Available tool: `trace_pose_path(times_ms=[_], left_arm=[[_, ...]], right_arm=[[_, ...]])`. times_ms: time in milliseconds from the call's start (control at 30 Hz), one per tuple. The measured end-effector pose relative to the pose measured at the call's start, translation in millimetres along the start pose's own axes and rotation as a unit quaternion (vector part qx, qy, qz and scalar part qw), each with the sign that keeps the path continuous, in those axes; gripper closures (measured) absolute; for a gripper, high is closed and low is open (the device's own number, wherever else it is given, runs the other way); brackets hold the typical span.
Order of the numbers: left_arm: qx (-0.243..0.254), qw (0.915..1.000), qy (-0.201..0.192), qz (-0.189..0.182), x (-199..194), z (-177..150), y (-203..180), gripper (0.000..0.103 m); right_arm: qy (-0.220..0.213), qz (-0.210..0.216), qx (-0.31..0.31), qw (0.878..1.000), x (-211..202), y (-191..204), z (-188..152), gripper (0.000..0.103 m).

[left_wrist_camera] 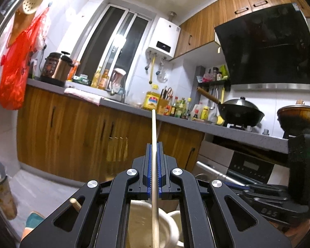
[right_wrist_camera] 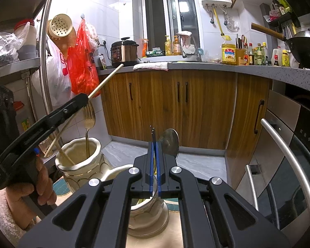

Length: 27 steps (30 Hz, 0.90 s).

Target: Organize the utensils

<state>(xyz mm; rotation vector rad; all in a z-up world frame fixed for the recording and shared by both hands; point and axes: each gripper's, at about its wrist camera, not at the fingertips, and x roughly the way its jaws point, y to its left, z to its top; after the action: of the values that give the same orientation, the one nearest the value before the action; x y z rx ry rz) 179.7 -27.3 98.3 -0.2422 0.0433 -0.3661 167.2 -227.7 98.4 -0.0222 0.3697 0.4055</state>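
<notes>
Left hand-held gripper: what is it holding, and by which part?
The left hand-held gripper is shut on a wooden chopstick, gripping it partway along its shaft, one end sticking out ahead and the other trailing back over the ceramic holder.

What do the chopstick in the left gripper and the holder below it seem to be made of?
Chopstick: probably bamboo or light wood, given its pale tan, matte, thin round shaft. Holder: likely glazed ceramic, being cream, glossy and thick-walled with a scalloped rim.
</notes>
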Motion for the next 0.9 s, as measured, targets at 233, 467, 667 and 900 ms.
trace_pose_path(times_ms=[233,467,667,900], left_arm=[[0.027,0.9995,0.008,0.012,11.3,-14.1,-5.3,0.098],[0.041,0.9990,0.008,0.013,9.2,-20.1,-7.1,0.098],[0.033,0.9994,0.009,0.007,4.8,-21.6,-6.0,0.098],[0.010,0.9997,-0.011,-0.021,-9.8,3.4,-10.1,0.098]], right_arm=[[0.001,0.002,0.000,1.000,-0.6,-0.4,-0.4,0.101],[0.001,0.004,0.001,1.000,0.7,1.0,-0.3,0.100],[0.001,0.005,0.000,1.000,0.7,2.8,0.0,0.100],[0.000,0.007,0.003,1.000,-0.5,5.2,1.4,0.100]])
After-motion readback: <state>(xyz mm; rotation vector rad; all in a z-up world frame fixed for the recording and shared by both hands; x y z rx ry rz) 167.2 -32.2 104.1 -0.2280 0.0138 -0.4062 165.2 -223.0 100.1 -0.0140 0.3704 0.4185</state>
